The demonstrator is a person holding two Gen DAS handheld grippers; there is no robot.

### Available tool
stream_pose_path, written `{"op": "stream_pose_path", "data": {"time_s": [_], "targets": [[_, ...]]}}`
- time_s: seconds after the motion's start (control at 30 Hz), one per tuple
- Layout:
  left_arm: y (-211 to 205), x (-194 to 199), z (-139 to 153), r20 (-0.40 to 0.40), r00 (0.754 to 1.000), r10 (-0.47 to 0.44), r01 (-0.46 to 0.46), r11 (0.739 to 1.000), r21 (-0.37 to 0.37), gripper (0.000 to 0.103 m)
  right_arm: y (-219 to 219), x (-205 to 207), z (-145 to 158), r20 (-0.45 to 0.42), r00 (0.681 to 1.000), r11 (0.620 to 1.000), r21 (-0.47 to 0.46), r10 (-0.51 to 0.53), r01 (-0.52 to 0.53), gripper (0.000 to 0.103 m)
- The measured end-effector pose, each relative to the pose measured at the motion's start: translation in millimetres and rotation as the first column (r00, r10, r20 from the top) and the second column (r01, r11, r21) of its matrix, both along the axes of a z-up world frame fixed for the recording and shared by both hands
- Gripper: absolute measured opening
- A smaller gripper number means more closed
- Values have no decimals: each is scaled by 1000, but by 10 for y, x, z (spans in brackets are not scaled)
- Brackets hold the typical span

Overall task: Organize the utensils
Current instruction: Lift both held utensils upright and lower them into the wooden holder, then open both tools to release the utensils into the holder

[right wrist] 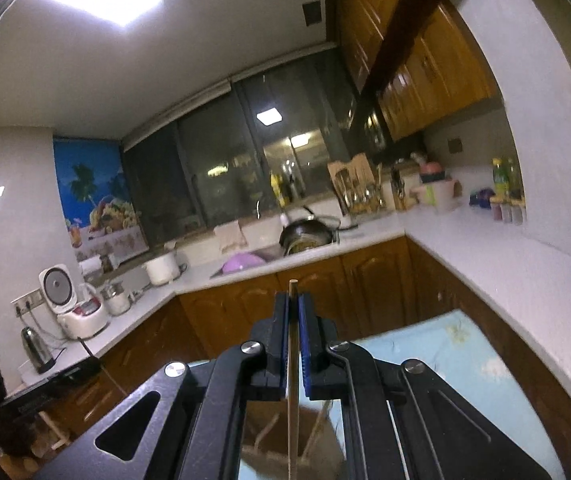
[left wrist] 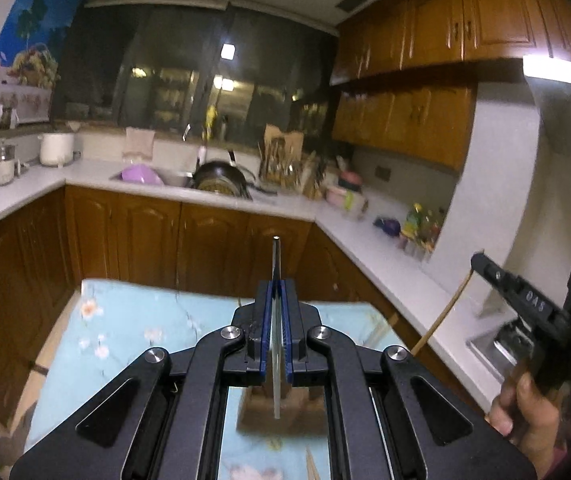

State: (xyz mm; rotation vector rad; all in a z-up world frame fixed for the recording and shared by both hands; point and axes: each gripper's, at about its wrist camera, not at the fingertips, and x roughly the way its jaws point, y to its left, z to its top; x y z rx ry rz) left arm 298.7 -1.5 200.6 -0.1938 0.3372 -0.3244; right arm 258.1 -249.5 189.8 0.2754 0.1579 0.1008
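My left gripper (left wrist: pixel 276 288) is shut on a thin metal utensil (left wrist: pixel 276 260), which stands upright between the blue pads above the table with the light-blue floral cloth (left wrist: pixel 133 320). A brown holder (left wrist: pixel 281 408) sits under it on the cloth. My right gripper (right wrist: pixel 294 304) is shut on a wooden chopstick (right wrist: pixel 292 360), held upright over a brown holder (right wrist: pixel 313 436). The right gripper also shows in the left wrist view (left wrist: pixel 481 264) at the right, with the chopstick (left wrist: pixel 441 316) slanting down from it.
White L-shaped counters (left wrist: pixel 365 240) over brown cabinets run behind and to the right. A sink holds a dark wok (left wrist: pixel 221 178) and a purple bowl (left wrist: pixel 139 174). A utensil rack (left wrist: pixel 283 156), bottles (left wrist: pixel 421 220) and rice cookers (right wrist: pixel 79 300) stand on the counters.
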Motion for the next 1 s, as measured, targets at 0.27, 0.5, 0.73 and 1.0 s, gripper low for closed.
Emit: {"op": "stream_pose_path", "data": {"time_s": [0.27, 0.5, 0.73, 1.0], "targets": [[-36, 385, -241, -3, 998, 65, -65, 998, -13, 4, 73, 339, -169, 16, 1000, 999, -41, -25, 26, 5], [-95, 549, -750, -93, 994, 63, -63, 998, -5, 4, 65, 487, -605, -57, 998, 999, -37, -30, 28, 5], [-178, 666, -1068, -174, 983, 53, -50, 999, 17, 4, 10, 570, -836, -139, 990, 1000, -12, -17, 15, 5], [-194, 707, -1166, -192, 980, 49, -43, 998, 34, 5, -13, 596, -865, -179, 984, 1000, -15, -11, 8, 6]]}}
